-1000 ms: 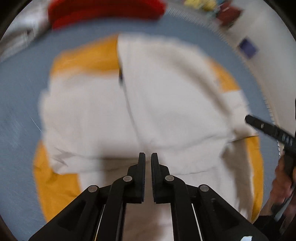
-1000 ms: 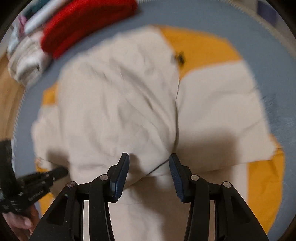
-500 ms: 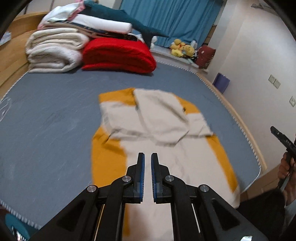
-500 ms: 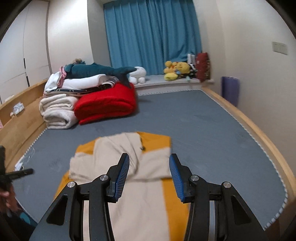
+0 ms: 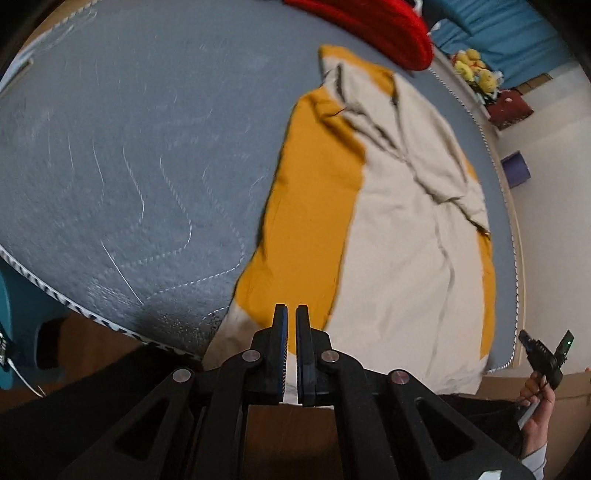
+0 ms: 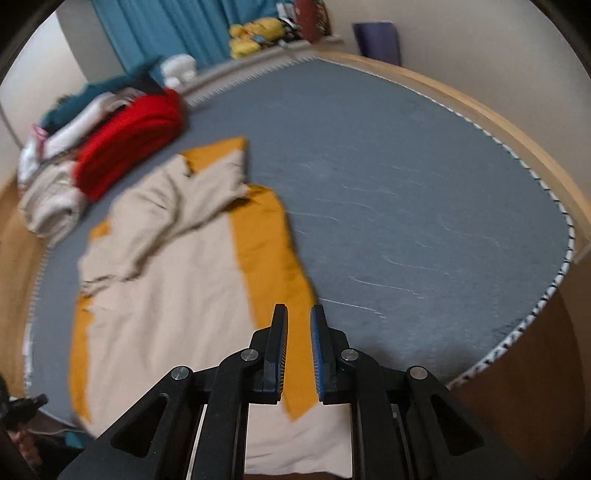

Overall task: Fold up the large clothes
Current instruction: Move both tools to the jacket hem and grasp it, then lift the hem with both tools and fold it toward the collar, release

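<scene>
A large cream garment with mustard-yellow side panels (image 5: 399, 240) (image 6: 177, 295) lies flat on the grey mattress (image 5: 129, 147) (image 6: 406, 184). Its sleeves are folded in over the chest, and its hem hangs over the near edge. My left gripper (image 5: 290, 314) is shut and hovers over the garment's lower left corner, with nothing held. My right gripper (image 6: 298, 314) hovers over the yellow panel on the right side. Its jaws are closing, and the yellow cloth lies under the gap without being pinched. The left wrist view shows a hand holding the right gripper (image 5: 543, 354) at the far right.
A red blanket (image 6: 129, 147) and folded cream and white bedding (image 6: 48, 199) are stacked at the head of the mattress. Plush toys (image 6: 255, 33) sit by a blue curtain. A wooden bed frame (image 6: 517, 136) rims the mattress, with brown floor below the near edge.
Both grippers pulled back from close over the folded sleeves to the garment's near end, the left over its left corner and the right over its right side. The right jaws have narrowed.
</scene>
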Tool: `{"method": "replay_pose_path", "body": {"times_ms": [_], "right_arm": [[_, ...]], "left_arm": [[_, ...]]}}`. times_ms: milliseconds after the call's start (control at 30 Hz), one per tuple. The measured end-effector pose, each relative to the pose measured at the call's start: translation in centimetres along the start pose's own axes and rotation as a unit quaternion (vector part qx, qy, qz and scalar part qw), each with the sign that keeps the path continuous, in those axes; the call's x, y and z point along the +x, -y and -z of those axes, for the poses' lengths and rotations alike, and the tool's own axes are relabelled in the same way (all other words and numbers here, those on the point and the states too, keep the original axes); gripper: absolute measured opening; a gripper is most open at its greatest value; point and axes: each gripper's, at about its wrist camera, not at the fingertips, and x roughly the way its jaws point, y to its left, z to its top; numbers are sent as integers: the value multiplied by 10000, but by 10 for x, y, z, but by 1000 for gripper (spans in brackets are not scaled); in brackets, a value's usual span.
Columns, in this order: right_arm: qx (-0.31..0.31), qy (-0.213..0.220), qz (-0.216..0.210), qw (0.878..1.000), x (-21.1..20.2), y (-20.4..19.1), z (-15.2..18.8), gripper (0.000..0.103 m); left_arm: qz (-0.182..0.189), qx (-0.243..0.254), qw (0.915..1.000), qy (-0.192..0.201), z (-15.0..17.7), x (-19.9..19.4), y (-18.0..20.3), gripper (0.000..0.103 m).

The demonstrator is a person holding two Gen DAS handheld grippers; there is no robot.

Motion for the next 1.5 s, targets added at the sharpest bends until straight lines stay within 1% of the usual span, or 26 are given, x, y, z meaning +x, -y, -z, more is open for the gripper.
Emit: {"method": "replay_pose_path", "body": {"times_ms": [67, 100, 133, 167, 233, 300, 333, 400, 467, 600, 700, 900, 967, 1067, 1133, 1167, 1200, 1233, 1267, 1300, 1333, 1400, 1500], "right_arm": [[115, -468, -69, 9988, 22, 8, 4, 17], [137, -757, -45, 9970, 35, 12, 8, 20], [123, -943, 32, 9955, 46, 12, 11, 21], [65, -1158, 182, 9931, 57, 13, 15, 23], [-78, -1411, 352, 9893, 72, 13, 20, 25], [-215, -1627, 378, 9857, 81, 16, 27, 33], [-261, -1700, 371, 9844, 84, 17, 30, 35], [-358, -1852, 387, 9813, 93, 18, 34, 44], [-424, -2007, 438, 9778, 98, 20, 39, 45], [-441, -2198, 494, 9733, 104, 21, 44, 45], [-415, -2286, 556, 9710, 111, 23, 45, 46], [-478, -2348, 645, 9687, 121, 17, 44, 45], [-348, -2280, 701, 9705, 120, 21, 42, 45], [-190, -2221, 761, 9719, 124, 23, 39, 46], [-259, -2308, 735, 9699, 128, 21, 42, 46], [-355, -2335, 742, 9689, 130, 18, 44, 50], [-475, -2339, 751, 9682, 132, 14, 45, 53], [-547, -2350, 743, 9676, 133, 11, 46, 53], [-587, -2366, 724, 9671, 134, 8, 47, 53], [-623, -2373, 716, 9668, 135, 6, 47, 53], [-621, -2379, 704, 9667, 135, 4, 48, 53], [-620, -2373, 653, 9673, 135, 1, 49, 42], [-689, -2358, 633, 9673, 135, -2, 51, 33]], "left_arm": [[-317, -266, 9985, -363, -1, 21, -9, 1], [-381, -237, 9979, -471, -1, 27, -9, 2], [-431, -239, 9974, -523, -2, 31, -9, 7], [-458, -257, 9970, -565, -3, 34, -9, 9], [-567, -288, 9957, -681, -2, 40, -11, 17], [-674, -324, 9942, -768, 0, 44, -13, 19], [-712, -313, 9940, -774, 1, 46, -13, 21], [-755, -319, 9935, -788, 2, 48, -13, 23], [-804, -313, 9927, -838, 3, 51, -14, 24], [-953, -212, 9907, -946, 5, 62, -15, 27], [-964, -154, 9902, -995, 6, 66, -16, 27], [-911, -173, 9907, -1000, 5, 66, -19, 28], [-920, -161, 9907, -991, 6, 65, -18, 28], [-1022, -5, 9898, -997, 8, 67, -14, 28], [-1101, 216, 9884, -1023, 10, 70, -7, 28], [-1097, 306, 9880, -1040, 11, 71, -4, 27], [-1095, 410, 9876, -1046, 12, 71, -1, 26], [-1080, 473, 9875, -1050, 14, 71, 1, 18], [-1057, 493, 9875, -1061, 15, 71, 2, 15], [-1045, 500, 9875, -1067, 16, 71, 2, 15], [-1050, 486, 9873, -1087, 16, 72, 0, 15], [-1039, 410, 9875, -1116, 16, 74, -2, 16], [-1080, 428, 9870, -1114, 17, 75, -2, 16]]}}
